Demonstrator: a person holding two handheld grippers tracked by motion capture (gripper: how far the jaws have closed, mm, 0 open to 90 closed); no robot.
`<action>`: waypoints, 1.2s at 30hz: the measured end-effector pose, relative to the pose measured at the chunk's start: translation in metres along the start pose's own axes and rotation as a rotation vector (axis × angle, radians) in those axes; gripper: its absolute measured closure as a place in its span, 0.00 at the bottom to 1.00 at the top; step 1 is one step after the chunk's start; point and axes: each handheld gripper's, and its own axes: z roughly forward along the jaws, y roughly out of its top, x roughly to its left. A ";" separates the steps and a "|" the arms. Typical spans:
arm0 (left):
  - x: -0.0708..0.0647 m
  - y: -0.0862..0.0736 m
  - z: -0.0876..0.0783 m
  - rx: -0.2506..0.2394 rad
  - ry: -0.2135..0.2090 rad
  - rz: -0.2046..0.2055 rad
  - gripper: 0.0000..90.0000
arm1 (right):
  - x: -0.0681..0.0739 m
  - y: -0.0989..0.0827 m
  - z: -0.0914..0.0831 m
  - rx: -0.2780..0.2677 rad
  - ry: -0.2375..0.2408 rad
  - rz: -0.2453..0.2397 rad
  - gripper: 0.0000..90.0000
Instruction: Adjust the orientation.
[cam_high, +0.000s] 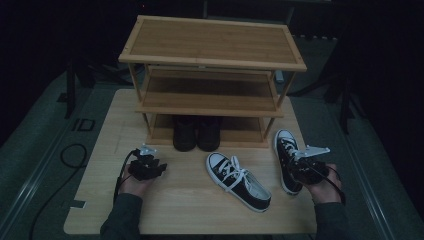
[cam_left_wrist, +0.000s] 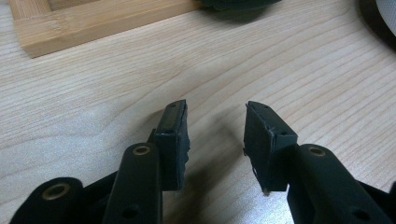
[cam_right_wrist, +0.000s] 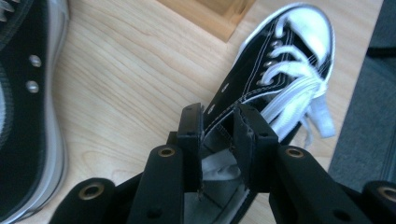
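Black canvas sneaker at right edge of high view, collar wall pinched between right gripper fingers. Left gripper fingers spread, empty over desk. Best lifted level, clear of rack post.

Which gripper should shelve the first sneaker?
Right, probably: the right gripper is pinching the collar of the right-hand sneaker, while the left gripper is open over bare table.

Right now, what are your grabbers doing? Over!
Left gripper open over bare table. Right gripper shut on right sneaker collar. Other sneaker lying mid-table. Black shoes fill rack bottom.
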 end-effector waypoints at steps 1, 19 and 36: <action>0.000 0.000 0.000 0.000 0.000 0.000 0.67 | -0.001 0.000 0.003 0.008 -0.011 0.010 0.81; 0.001 0.000 0.000 -0.001 -0.004 -0.001 0.67 | -0.022 0.001 0.021 0.070 -0.121 0.110 0.66; 0.001 0.000 0.000 -0.003 -0.007 -0.001 0.67 | -0.032 0.009 0.042 0.136 -0.135 0.174 0.95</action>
